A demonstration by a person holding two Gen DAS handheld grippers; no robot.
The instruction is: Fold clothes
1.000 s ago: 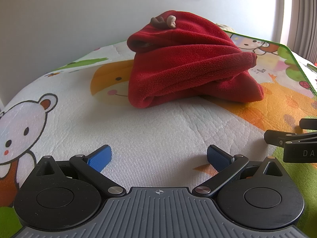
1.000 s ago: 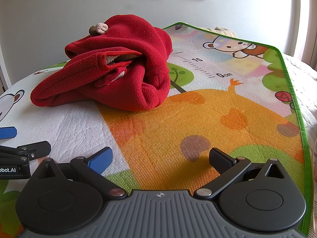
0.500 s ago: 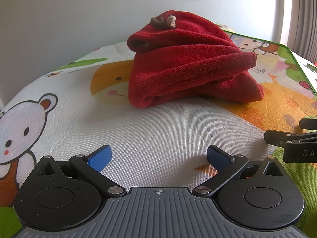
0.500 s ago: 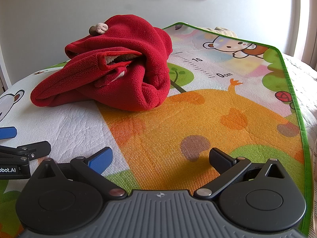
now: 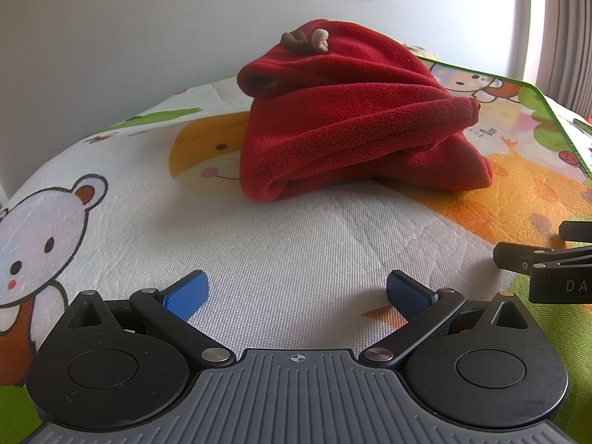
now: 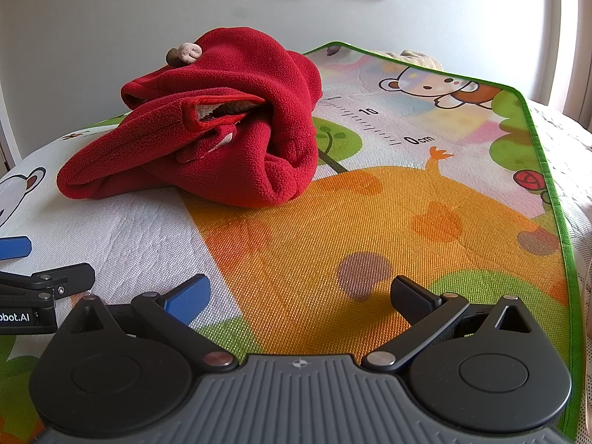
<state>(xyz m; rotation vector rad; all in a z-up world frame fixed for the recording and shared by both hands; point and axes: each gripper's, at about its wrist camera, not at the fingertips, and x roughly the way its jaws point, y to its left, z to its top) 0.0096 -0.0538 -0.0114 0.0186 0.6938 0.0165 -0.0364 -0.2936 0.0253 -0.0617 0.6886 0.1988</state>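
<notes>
Mat: cartoon-printed play mat [image 6: 370, 222] spread flat as the folding surface.
Garment: red fleece [image 5: 347, 118] bundled in a thick, rounded heap mid-mat, layers doubled over; loosely folded or merely bunched, I cannot tell.
Left gripper [image 5: 296, 292]: near the fleece, jaws wide, empty.
Right gripper [image 6: 299, 296]: likewise spread, holding nothing.

Black tool [image 5: 296, 292] — blue pads [image 5: 187, 292].

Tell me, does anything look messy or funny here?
Yes. The red fleece garment sits bunched in a lumpy heap on the cartoon play mat, not folded flat. Its pale lining pokes out of an opening. Both hand-held grippers are open and not touching it.
</notes>
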